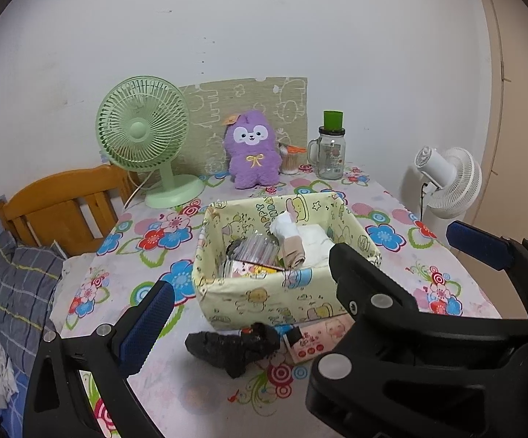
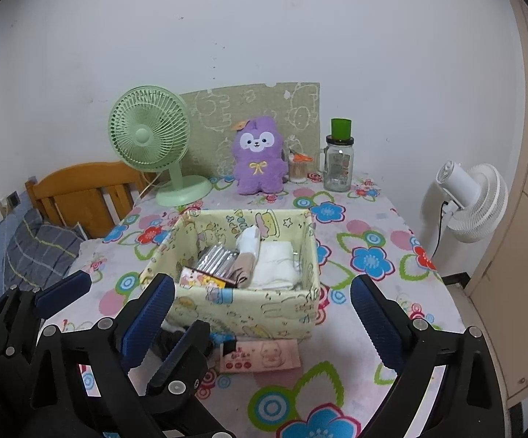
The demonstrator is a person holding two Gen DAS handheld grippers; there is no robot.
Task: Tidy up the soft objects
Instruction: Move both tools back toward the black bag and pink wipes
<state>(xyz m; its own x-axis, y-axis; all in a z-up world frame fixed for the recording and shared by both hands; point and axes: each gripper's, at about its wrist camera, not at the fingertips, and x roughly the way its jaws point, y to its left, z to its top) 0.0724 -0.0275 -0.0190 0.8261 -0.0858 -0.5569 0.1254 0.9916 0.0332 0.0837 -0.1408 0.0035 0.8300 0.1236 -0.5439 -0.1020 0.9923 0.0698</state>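
A yellow fabric box [image 1: 264, 299] [image 2: 249, 310] stands mid-table. It holds white rolled cloth [image 1: 282, 228] [image 2: 274, 262], a beige roll [image 1: 293, 253] and packets. A black sock [image 1: 232, 345] lies on the cloth just in front of the box, mostly hidden in the right wrist view. A pink tissue pack [image 1: 316, 341] [image 2: 260, 356] lies beside it. A purple plush [image 1: 253, 149] [image 2: 260, 157] leans at the back. My left gripper [image 1: 249, 323] is open above the sock. My right gripper [image 2: 264, 319] is open, low before the box.
A green desk fan [image 1: 143, 135] [image 2: 150, 138] stands back left. A glass jar with a green cup on top [image 1: 331, 149] [image 2: 338, 160] and a cotton-swab tub [image 1: 289, 162] stand back right. A white fan [image 1: 450, 182] [image 2: 475, 200] is off the table's right edge; a wooden headboard [image 1: 63, 208] is left.
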